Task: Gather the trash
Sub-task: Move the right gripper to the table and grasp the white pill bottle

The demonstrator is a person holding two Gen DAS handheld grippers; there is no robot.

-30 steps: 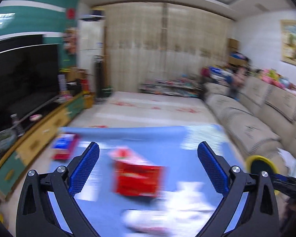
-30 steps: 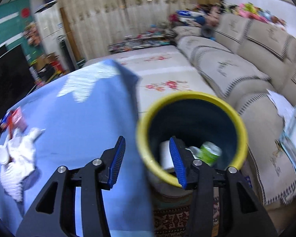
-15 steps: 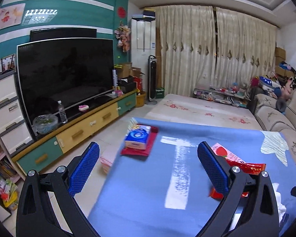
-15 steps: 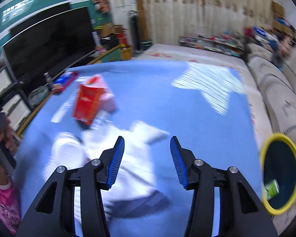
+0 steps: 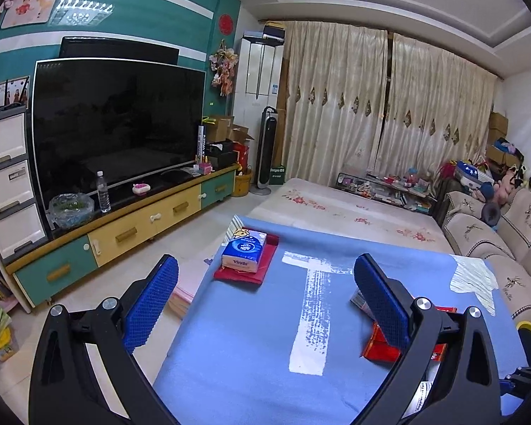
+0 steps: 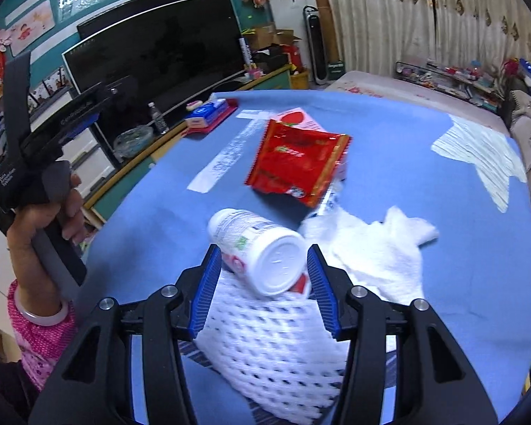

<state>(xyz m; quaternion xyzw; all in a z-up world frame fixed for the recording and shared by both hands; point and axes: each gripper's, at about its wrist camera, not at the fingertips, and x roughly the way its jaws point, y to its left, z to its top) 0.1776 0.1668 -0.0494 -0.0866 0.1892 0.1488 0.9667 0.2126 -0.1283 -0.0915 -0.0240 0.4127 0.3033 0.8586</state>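
A white plastic bottle lies on its side on the blue table. My right gripper hangs over it with the bottle between its blue pads; the jaws are opening and the pads do not press on it. White foam netting lies under the gripper, a crumpled white tissue to its right, and a red snack bag beyond. My left gripper is open and empty above the table; the red snack bag shows behind its right finger.
A yellow-rimmed bin stands off the table's right side. A blue tissue pack rests on a red mat at the far left corner. A person's hand holds the left tool at the table's left edge. TV cabinet left, sofa right.
My right gripper swung from above the bin to over the table trash and now straddles the bottle, jaws slightly wider. My left gripper turned left toward the TV, then held still.
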